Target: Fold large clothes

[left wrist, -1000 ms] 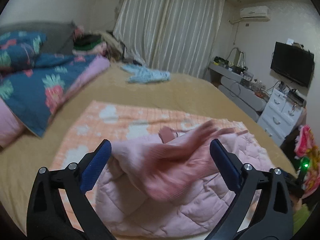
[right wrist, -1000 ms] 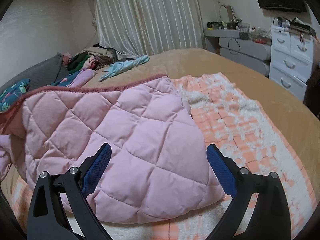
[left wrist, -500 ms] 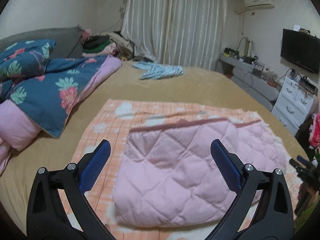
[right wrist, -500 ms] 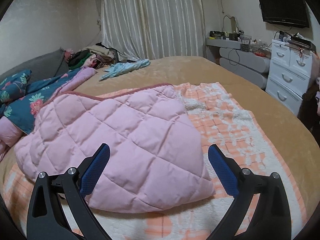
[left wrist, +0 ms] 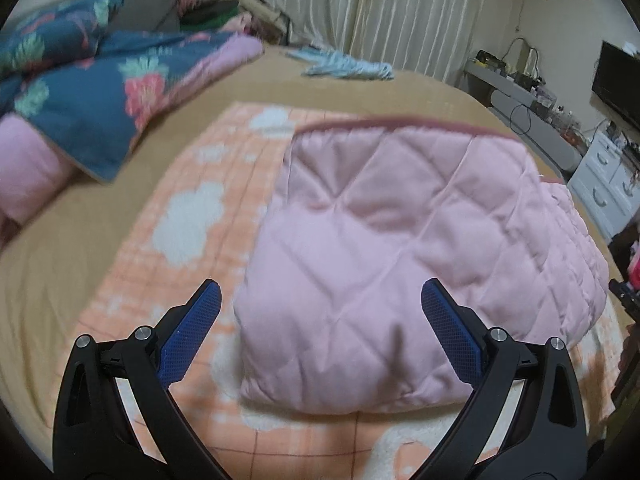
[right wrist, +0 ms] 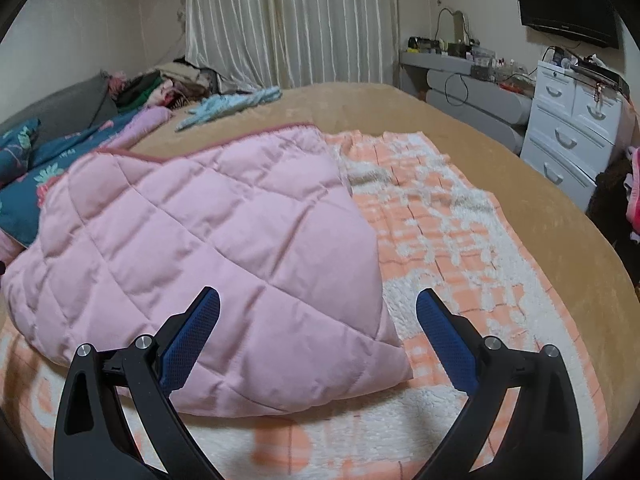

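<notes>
A pink quilted garment [left wrist: 384, 248] lies folded into a thick rectangle on an orange-and-white blanket [left wrist: 192, 216] spread over the bed. Its dark pink trimmed edge is at the far side. It also shows in the right wrist view [right wrist: 216, 248], on the blanket [right wrist: 448, 240]. My left gripper [left wrist: 320, 320] is open and empty, hovering just above the garment's near left corner. My right gripper [right wrist: 318, 324] is open and empty, over the garment's near right corner. Neither touches the cloth.
A blue floral duvet [left wrist: 92, 92] and pink bedding lie at the left of the bed. A light blue cloth [left wrist: 348, 68] lies at the far side. A white drawer unit [right wrist: 576, 128], a grey desk and a wall TV [right wrist: 568, 4] stand at the right.
The garment went from a loose flap in motion to a flat folded rectangle. Both grippers stayed open and have moved closer and lower over its near corners.
</notes>
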Demonstrator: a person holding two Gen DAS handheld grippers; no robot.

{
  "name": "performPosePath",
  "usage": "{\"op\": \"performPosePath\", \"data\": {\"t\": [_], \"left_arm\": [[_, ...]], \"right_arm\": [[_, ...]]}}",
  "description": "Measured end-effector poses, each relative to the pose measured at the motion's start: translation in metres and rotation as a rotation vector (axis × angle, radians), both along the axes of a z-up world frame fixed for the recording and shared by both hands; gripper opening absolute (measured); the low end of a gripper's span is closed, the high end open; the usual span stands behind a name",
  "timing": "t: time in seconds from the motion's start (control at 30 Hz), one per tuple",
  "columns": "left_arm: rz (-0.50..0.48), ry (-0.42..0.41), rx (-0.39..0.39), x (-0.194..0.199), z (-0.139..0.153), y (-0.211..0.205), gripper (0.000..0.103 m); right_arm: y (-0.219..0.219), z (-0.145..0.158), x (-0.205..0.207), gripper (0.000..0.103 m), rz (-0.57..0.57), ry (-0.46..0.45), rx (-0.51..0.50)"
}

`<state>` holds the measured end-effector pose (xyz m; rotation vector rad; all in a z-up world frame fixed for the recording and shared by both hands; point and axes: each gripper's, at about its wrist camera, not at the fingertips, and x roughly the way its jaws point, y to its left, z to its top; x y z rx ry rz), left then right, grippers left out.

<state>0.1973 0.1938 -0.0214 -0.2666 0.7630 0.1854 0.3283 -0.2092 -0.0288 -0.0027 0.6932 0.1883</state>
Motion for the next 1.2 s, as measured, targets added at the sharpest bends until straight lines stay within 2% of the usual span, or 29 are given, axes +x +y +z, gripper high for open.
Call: {"op": "performPosePath", "data": {"t": [0.13,0.23,0.37,0.43,0.47,0.5,0.53,0.57,0.63,0.7,0.73,0.83,0.93,1.07,1.2], "left_arm": [[0.009,0.025,-0.086,0.000,-0.027,0.012,0.094],[0.007,0.010,-0.152,0.001,-0.038,0.017,0.094],[-0.010,-0.004,-0.166,0.004,-0.042,0.012,0.092],[-0.026,-0.011,-0.156,0.007,-0.042,0.007,0.061],[-0.027,-0.013,-0.133,0.008,-0.040,0.003,0.056],[-0.032,-0.014,-0.112,0.009,-0.038,-0.001,0.041],[-0.035,-0.019,-0.093,0.009,-0.036,-0.005,0.029],[-0.038,-0.028,-0.060,0.010,-0.031,-0.010,0.024],[-0.039,-0.050,-0.013,0.013,-0.021,-0.016,0.015],[-0.031,-0.078,0.013,0.017,-0.009,-0.017,0.014],[-0.026,-0.088,0.022,0.020,-0.002,-0.017,0.013],[-0.018,-0.114,0.042,0.035,0.014,-0.014,0.013],[-0.005,-0.120,0.052,0.054,0.023,-0.010,0.013],[0.011,-0.089,0.077,0.080,0.018,-0.008,0.013],[0.023,-0.034,0.085,0.102,0.000,-0.005,0.013]], "right_arm": [[-0.001,-0.011,0.010,0.098,0.016,0.031,-0.004],[-0.003,-0.018,0.019,0.098,0.017,0.050,0.001],[-0.005,-0.029,0.032,0.098,0.017,0.081,0.012],[-0.006,-0.033,0.037,0.098,0.028,0.094,0.024],[-0.005,-0.036,0.040,0.098,0.035,0.099,0.033],[-0.005,-0.038,0.042,0.097,0.040,0.104,0.040],[-0.004,-0.039,0.044,0.088,0.046,0.108,0.049],[-0.003,-0.039,0.046,0.077,0.059,0.110,0.059],[0.005,-0.033,0.044,0.046,0.067,0.091,0.029],[0.012,-0.020,0.040,0.027,0.081,0.044,0.015],[0.016,-0.011,0.038,0.022,0.078,0.010,0.002],[0.019,0.011,0.038,0.020,0.047,-0.077,0.012],[0.023,0.021,0.046,0.019,0.030,-0.118,0.008],[0.024,0.018,0.067,0.019,0.007,-0.106,0.010],[0.021,0.001,0.090,0.019,-0.018,-0.036,0.024]]}}
